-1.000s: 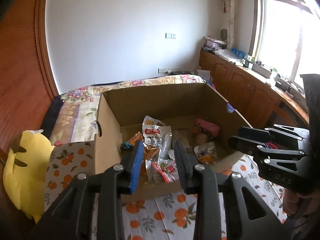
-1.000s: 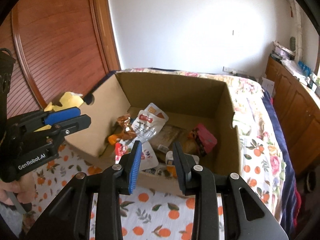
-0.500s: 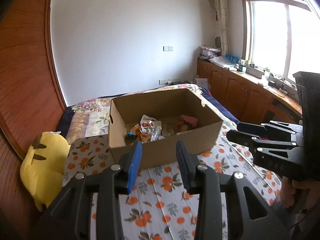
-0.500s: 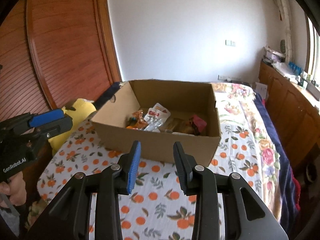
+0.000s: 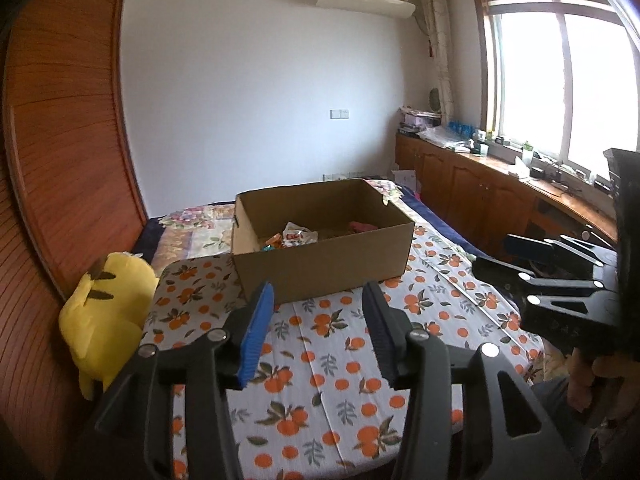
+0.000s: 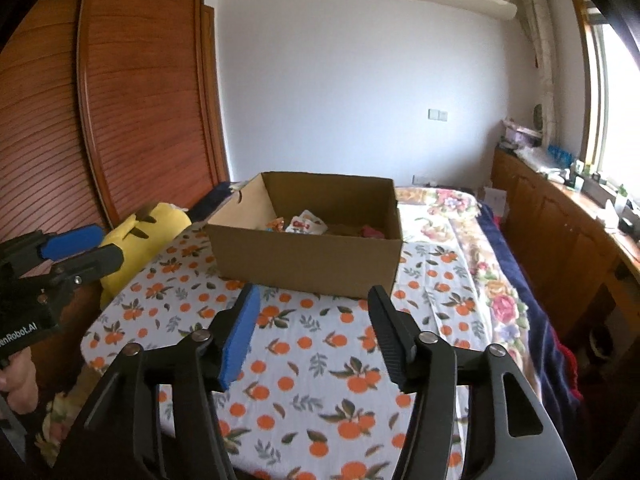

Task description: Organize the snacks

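Observation:
An open cardboard box (image 5: 332,260) stands on the orange-print bed cover; it also shows in the right wrist view (image 6: 308,260). Several snack packets (image 5: 294,236) lie inside it, among them a white and red one (image 6: 306,226) and a pink one (image 6: 374,232). My left gripper (image 5: 318,300) is open and empty, held back from the box's near wall. My right gripper (image 6: 314,304) is open and empty too, also short of the box. Each gripper shows at the side of the other's view: the right one (image 5: 496,256) and the left one (image 6: 96,246).
A yellow plush toy (image 5: 104,308) lies at the bed's left edge by the wooden sliding doors (image 6: 120,120). Wooden cabinets (image 5: 480,196) with clutter run under the window on the right. A floral quilt (image 6: 448,208) lies beyond the box.
Both grippers have pulled well back and up from the box, which now looks smaller and farther. Both stay open and empty. The snacks in the box have not moved.

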### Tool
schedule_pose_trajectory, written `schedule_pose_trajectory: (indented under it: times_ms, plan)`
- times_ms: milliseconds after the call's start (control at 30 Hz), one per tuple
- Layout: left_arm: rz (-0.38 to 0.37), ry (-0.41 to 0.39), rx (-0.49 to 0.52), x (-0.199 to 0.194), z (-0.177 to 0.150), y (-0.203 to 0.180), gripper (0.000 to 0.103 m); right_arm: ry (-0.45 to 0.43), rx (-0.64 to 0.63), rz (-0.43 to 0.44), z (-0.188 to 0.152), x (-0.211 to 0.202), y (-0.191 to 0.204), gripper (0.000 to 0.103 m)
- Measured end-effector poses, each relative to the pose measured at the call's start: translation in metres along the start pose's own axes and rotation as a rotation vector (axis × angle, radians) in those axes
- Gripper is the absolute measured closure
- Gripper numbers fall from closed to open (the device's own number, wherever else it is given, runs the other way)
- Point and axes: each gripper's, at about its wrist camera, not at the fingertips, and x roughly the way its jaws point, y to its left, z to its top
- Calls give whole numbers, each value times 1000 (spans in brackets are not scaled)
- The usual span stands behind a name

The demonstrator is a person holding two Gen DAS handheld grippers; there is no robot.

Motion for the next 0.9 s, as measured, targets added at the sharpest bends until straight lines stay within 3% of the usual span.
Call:
schedule_pose_trajectory:
  times_ms: [267, 333, 500, 567, 633, 700, 900]
  plan:
    - [46, -10, -26, -26, -30, 2, 46, -24, -41, -54, -33, -30, 14, 16]
    - [66, -17, -27, -33, -37, 4, 36, -29, -40, -58, -42, -35, 17, 15]
    - [100, -47, -3, -48, -47, -1, 35, -42, -14, -56, -55, -44, 19, 11]
    - [102, -43, -7, -50, -50, -3, 34, -53, 6, -50, -58, -50, 19, 5]
    - [98, -37, -15, -52, -53, -5, 26, -58, 20, -40, -59, -55, 19, 0]
    - [85, -54, -21, -55, -56, -6, 6, -71, 26, -37, -60, -61, 19, 0]
    - [89, -69, -36, -64, -65, -10, 0, -91, 41, -59, -66, -75, 18, 0]
